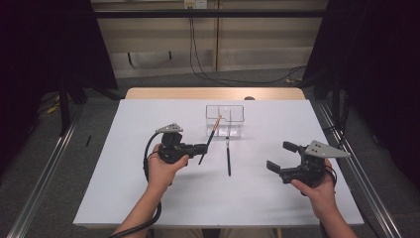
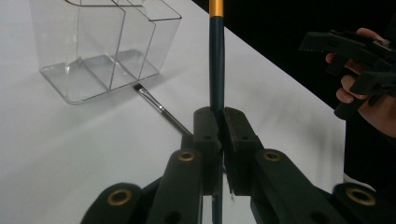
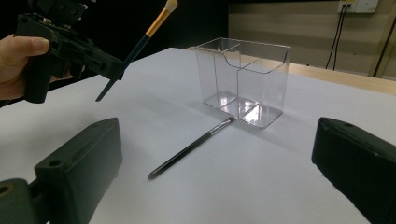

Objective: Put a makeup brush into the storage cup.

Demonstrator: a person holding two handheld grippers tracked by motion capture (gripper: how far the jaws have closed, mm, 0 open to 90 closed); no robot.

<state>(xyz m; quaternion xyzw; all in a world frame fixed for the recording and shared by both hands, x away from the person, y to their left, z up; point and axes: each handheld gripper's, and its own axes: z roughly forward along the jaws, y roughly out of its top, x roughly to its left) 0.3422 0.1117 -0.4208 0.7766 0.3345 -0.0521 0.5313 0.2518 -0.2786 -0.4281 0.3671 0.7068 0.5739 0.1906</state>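
Black jaws of the left gripper (image 1: 202, 147) pinch a dark-handled brush (image 1: 210, 138), lifted and tilted towards the clear organiser (image 1: 225, 120), not yet inside. A second brush (image 1: 228, 156) lies on the white table (image 1: 124, 188) beside it. The right gripper (image 1: 278, 157) waits, jaws spread and empty. Open room surrounds everything.

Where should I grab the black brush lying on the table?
Grip the black brush mid-handle, coming straight down from above with the open right gripper. It lies flat, its bristle end by the clear holder, so the jaws should straddle the thin handle crosswise.
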